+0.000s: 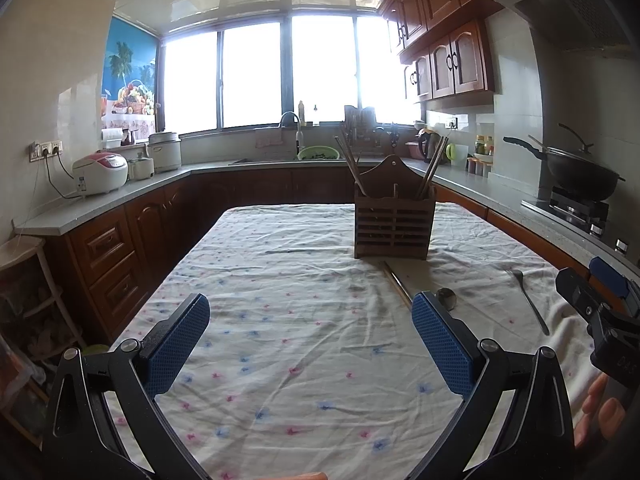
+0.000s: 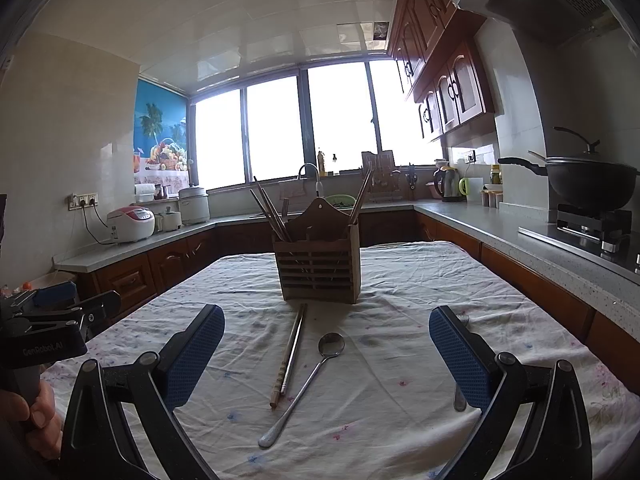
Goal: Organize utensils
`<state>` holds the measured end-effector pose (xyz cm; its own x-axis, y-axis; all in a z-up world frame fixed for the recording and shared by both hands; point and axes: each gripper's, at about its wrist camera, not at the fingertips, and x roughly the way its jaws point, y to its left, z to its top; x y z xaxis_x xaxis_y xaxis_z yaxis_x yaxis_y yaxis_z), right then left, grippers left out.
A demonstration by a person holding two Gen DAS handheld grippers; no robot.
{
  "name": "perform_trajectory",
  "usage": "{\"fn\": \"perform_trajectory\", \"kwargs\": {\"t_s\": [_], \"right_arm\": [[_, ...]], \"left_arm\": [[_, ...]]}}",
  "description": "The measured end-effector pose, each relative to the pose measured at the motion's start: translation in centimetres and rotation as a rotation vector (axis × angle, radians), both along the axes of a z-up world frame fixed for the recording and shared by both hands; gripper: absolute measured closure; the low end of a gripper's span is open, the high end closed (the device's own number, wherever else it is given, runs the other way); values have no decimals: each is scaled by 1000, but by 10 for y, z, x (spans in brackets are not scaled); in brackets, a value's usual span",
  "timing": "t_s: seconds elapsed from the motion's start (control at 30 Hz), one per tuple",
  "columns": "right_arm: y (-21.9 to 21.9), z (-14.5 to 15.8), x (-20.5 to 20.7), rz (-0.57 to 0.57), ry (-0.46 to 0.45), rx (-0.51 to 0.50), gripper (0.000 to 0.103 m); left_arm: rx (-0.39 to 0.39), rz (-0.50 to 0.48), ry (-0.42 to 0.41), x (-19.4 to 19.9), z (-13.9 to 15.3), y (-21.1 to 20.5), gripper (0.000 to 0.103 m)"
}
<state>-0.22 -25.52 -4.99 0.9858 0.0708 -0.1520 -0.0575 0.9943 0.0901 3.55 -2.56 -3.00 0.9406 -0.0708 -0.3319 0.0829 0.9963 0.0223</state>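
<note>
Chopsticks (image 2: pixel 289 354) beside spoon (image 2: pixel 304 388) (touching neither), bare cloth (image 2: pixel 380 420) around.

The cloth (image 2: pixel 400 280) on the tabletop was white with little pink and blue flowers. The utensil holder (image 2: pixel 318 268) near its far edge was dark brown wood with slats. The spoon (image 2: pixel 308 384) was shiny silver, the chopsticks (image 2: pixel 289 354) brown. Both grippers' pads (image 2: pixel 460 356) were blue with tiny dots.
</note>
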Motion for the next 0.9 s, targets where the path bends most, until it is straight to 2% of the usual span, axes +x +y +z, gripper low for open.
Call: {"fn": "perform_trajectory", "kwargs": {"t_s": [0.9], "right_arm": [[6, 8, 1, 18, -15, -11, 0]], "left_arm": [[3, -22, -4, 0, 1, -4, 0]]}}
